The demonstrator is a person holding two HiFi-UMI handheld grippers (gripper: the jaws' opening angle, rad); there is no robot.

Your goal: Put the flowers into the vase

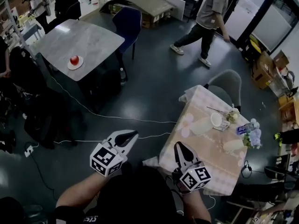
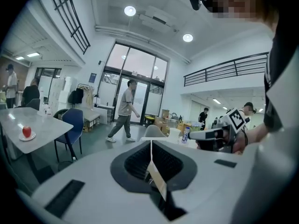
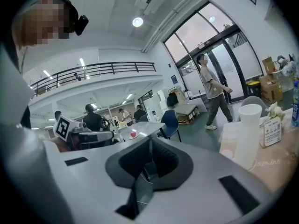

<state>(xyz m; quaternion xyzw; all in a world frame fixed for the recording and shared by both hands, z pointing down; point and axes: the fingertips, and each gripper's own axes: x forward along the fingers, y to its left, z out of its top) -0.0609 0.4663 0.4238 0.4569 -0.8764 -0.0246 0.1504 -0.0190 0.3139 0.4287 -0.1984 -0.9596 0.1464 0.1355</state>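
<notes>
Well, both my tongs are closed with nothing in them: the left gripper (image 1: 132,135) has its jaws pressed flat together, and the right gripper (image 1: 180,146) has its jaws closed on empty air too. Taking the cloth-covered table (image 1: 201,164) as my mark, the right gripper hangs just over its near left edge, and the left gripper is off that edge, above the dark floor (image 1: 140,92).

The near half of the table is bare cloth. The white vase (image 1: 216,120) stands upright toward its far side. A white flower (image 1: 232,115) lies just right of the vase beside a small card (image 1: 223,125). The pale purple flowers (image 1: 254,138) lie at the table's right edge, near a bottle (image 1: 245,127). A grey chair (image 1: 227,85) sits against the far edge.

Left of the table the floor is open, crossed only by a thin cable (image 1: 117,119), as far as a grey table (image 1: 88,41) bearing an apple (image 1: 74,59). Right of the table, boxes (image 1: 268,66) and dark clutter crowd close. A person (image 1: 208,17) walks well beyond the far side.

Only the head view shows the purple flowers and the table's whole outline. The right gripper view shows the vase tall and upright, with the card beside it. The left gripper view looks past the table's left side toward the grey table and the glass doors.
</notes>
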